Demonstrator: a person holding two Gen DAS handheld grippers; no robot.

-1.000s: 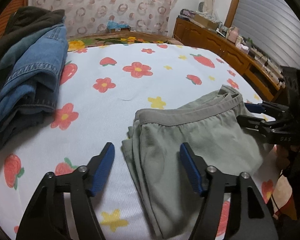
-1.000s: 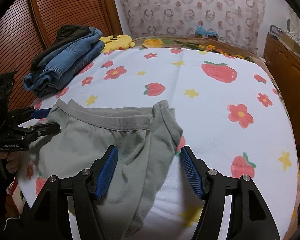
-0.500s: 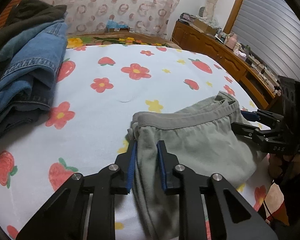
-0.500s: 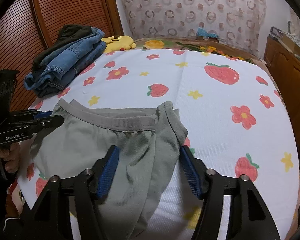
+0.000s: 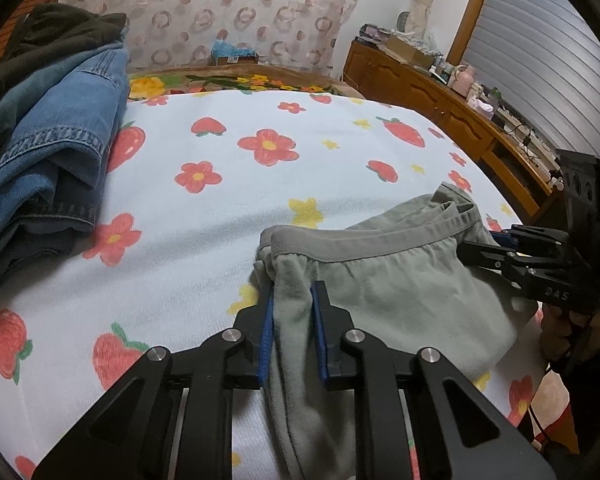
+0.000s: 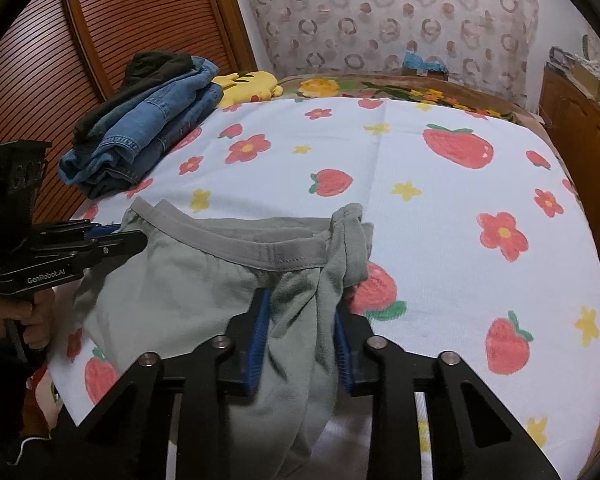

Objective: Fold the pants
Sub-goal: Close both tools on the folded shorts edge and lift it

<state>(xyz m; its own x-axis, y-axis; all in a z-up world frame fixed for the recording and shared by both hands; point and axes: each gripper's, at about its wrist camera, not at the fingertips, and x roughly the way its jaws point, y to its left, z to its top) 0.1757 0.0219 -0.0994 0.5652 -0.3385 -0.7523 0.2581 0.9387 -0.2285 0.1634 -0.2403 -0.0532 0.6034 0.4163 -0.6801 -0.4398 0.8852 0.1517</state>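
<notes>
Grey-green pants [image 5: 388,280] with a grey waistband lie at the near edge of the bed, legs hanging over the edge. My left gripper [image 5: 293,304] is shut on the fabric at the pants' left side, just below the waistband. My right gripper [image 6: 300,312] is shut on bunched fabric at the pants' [image 6: 204,280] right side. Each gripper shows in the other's view: the right gripper at the right edge [image 5: 512,256], the left gripper at the left edge [image 6: 100,240].
A pile of folded jeans and dark clothes [image 5: 48,152] sits at the bed's left side [image 6: 148,132]. A yellow plush [image 6: 248,84] lies by the headboard. A wooden dresser [image 5: 452,108] runs along the right. The strawberry sheet [image 6: 440,208] stretches beyond the pants.
Both grippers have closed on the pants: the left shut first, the right closed from wide open in the last half second. The fabric is now bunched between the fingers.
</notes>
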